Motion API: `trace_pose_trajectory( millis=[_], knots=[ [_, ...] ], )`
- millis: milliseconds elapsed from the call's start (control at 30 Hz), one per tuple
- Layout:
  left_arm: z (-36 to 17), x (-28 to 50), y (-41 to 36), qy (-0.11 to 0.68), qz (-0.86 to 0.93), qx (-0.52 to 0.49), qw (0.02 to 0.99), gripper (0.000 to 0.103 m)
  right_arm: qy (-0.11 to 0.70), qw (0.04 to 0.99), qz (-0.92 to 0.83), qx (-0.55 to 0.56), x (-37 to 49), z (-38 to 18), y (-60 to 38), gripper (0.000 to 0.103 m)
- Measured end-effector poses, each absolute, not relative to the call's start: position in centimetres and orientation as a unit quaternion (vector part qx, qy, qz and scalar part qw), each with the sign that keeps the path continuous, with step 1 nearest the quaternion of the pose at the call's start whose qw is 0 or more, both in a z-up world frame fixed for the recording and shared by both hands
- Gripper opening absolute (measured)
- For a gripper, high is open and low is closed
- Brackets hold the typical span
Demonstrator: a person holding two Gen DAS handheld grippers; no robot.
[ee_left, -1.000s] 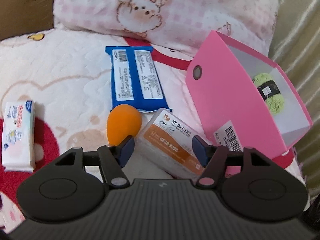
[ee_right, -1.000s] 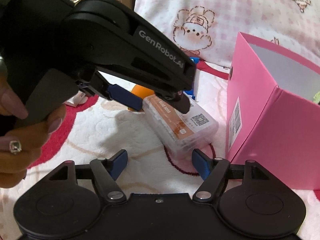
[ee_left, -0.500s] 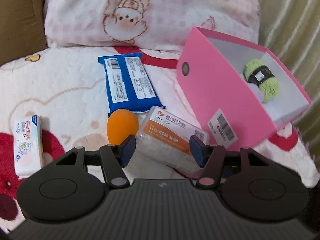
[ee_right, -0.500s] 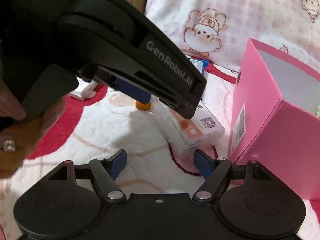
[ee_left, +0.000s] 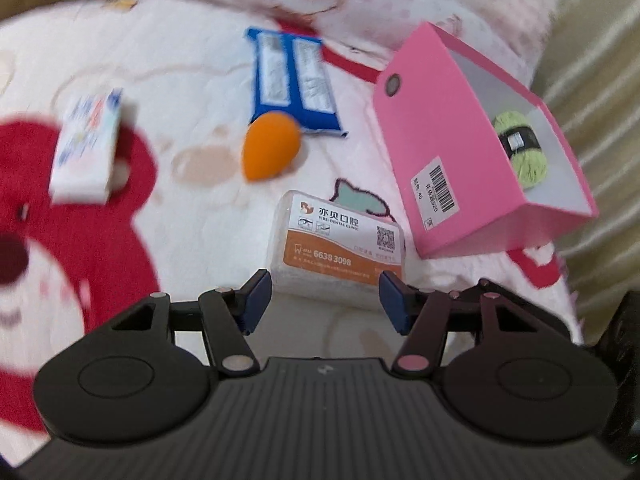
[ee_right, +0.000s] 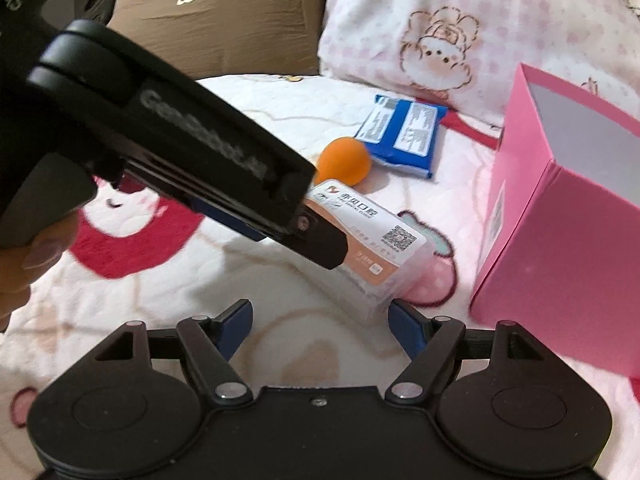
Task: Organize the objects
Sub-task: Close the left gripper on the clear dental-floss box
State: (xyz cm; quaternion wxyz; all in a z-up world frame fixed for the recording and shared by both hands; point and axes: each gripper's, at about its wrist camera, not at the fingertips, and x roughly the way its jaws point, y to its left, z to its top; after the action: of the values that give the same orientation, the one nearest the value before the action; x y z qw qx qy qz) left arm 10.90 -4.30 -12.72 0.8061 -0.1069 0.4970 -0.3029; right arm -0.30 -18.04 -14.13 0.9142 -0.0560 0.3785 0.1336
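Your left gripper [ee_left: 324, 296], jaws spread, straddles the floss box [ee_left: 338, 250] on the blanket; right gripper [ee_right: 318, 330] spread, empty. Next: pinch, lift into pink box [ee_left: 436, 128].

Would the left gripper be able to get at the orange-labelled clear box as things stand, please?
Probably yes. The left gripper is open, a finger at each end of the clear box, with nothing between. The orange sponge and pink box lie clear of it.

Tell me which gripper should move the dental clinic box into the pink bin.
Left. The left gripper already has its open fingers on either side of the dental clinic box, while the right gripper sits back, also open. The pink bin stands nearby.
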Motion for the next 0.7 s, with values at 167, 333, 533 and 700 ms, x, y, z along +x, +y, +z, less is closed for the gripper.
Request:
trace_pose_trajectory(
  millis=[167,333,533,700],
  knots=[
    [-13.3,10.4,-2.8,0.53,-0.281,-0.164,0.783,0.057,0.386,0.909,0.151,-0.05,-1.3,-14.0,-17.9,0.08],
    [-12.2,11.0,-1.7,0.498,-0.254,-0.136,0.818,0.057,0.387,0.911,0.145,0.001,-1.6,-13.7,-19.0,0.09],
    [-13.1,11.7,-1.2,0.48,-0.26,-0.165,0.822,0.057,0.4,0.906,0.123,0.059,-0.5,-13.5,-19.8,0.091],
    [-14.0,11.7,-2.2,0.479,-0.278,-0.177,0.813,0.051,0.403,0.907,0.11,0.058,0.1,-13.5,-19.6,0.091]
  ],
)
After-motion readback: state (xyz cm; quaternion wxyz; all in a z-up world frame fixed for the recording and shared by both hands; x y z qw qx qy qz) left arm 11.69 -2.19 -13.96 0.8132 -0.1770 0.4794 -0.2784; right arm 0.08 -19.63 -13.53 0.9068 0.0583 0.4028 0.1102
